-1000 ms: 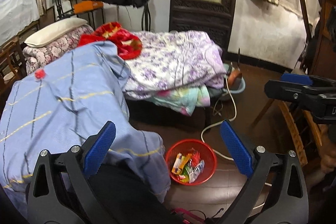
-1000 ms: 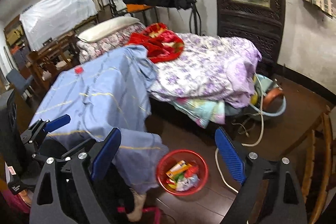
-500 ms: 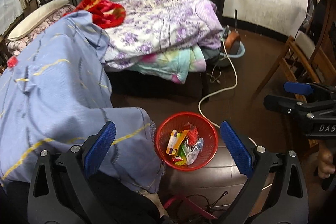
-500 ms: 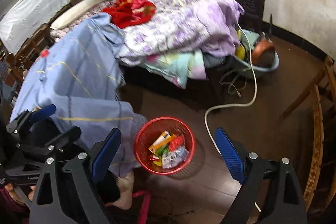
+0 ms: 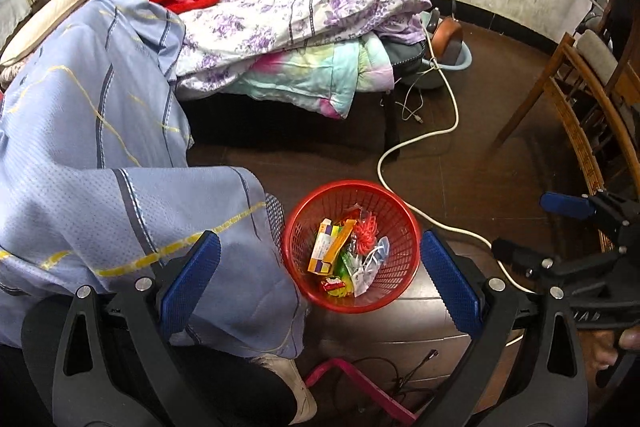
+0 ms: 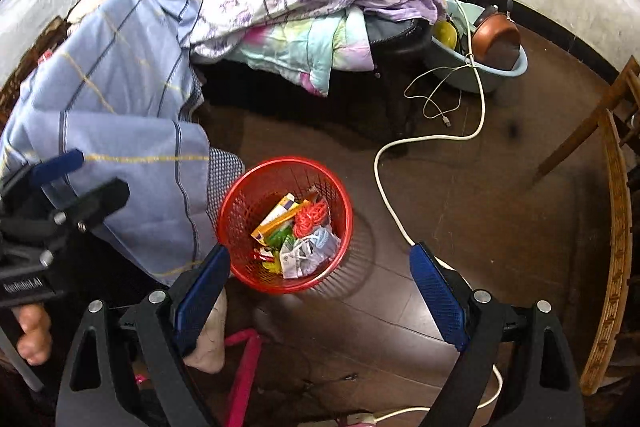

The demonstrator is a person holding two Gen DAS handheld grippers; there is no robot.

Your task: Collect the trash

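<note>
A red mesh basket (image 5: 392, 203) (image 6: 240, 203) stands on the dark floor beside the bed, holding wrappers, a yellow carton (image 5: 330, 247) (image 6: 278, 217) and a crumpled white mask (image 6: 308, 251). My left gripper (image 5: 320, 281) hovers above it, open, nothing between its blue pads (image 5: 190, 273). My right gripper (image 6: 320, 291) is open too and empty, with the basket just ahead of its left finger. Each gripper shows at the edge of the other's view, the right gripper (image 5: 576, 227) on the right and the left gripper (image 6: 56, 183) on the left.
A blue sheet (image 5: 100, 147) drapes off the bed next to the basket. A white cable (image 5: 416, 143) (image 6: 384, 179) snakes across the floor. A blue basin with a pot (image 6: 492, 51) sits behind, wooden chair (image 5: 580, 107) at right, pink frame (image 6: 244, 367) and a white shoe (image 5: 288, 383) near me.
Both views have tilted down and moved closer to the floor. The red basket now looks larger and sits between the fingers; both grippers stay open.
</note>
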